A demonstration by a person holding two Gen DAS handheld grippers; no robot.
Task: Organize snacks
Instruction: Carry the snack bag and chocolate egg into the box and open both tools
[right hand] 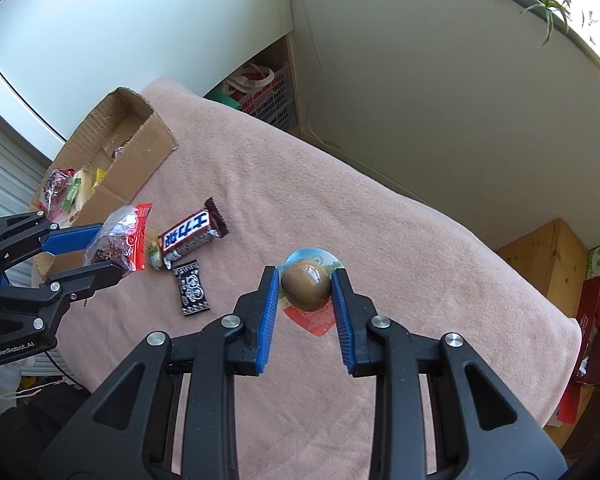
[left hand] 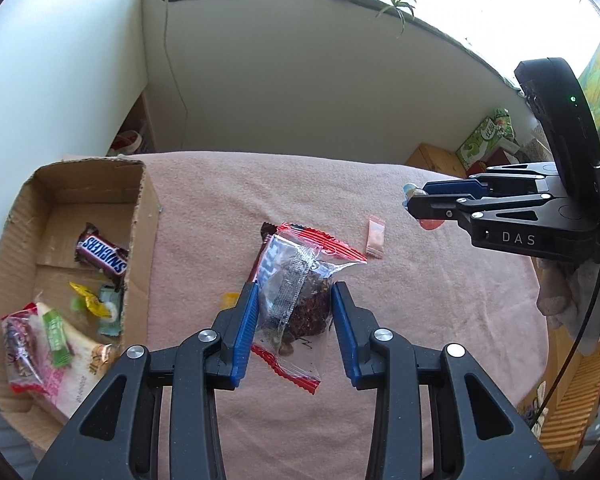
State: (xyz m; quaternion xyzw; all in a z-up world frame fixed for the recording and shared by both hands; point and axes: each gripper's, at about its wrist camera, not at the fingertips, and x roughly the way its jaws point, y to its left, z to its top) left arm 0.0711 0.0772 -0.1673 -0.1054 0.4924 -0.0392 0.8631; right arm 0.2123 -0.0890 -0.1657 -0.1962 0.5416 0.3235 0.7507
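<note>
On my left wrist view, the left gripper is pinching a clear packet with red crimped ends, its blue pads pressed on both sides of the dark lumpy snack inside; what that snack is I can't make out through the crinkled film. The packet hides most of a chocolate bar on the pink blanket at twelve o'clock of it, with only a brown end showing. A small pink sachet lies alone at about one o'clock. At nine o'clock sits the cardboard box, its near edge cut off by the frame, holding a Snickers bar, small yellow and green sweets and a few larger packets I can't read. At three o'clock my right gripper comes in side-on; something round is nipped at its tips, but the fingers cover most of it. Over on the right wrist view it's plain: the right gripper is clamped on a brown egg in a clear pack, pads tight on either side, with the pack's blue and red label peeking out above and below. At nine o'clock the left gripper shows with its red-ended packet between the fingers. Just beside it the chocolate bar lies fully visible, with a black patterned sachet below it and a small sweet half tucked against the bar. The box is at ten o'clock, its contents mostly hidden by its wall.
</note>
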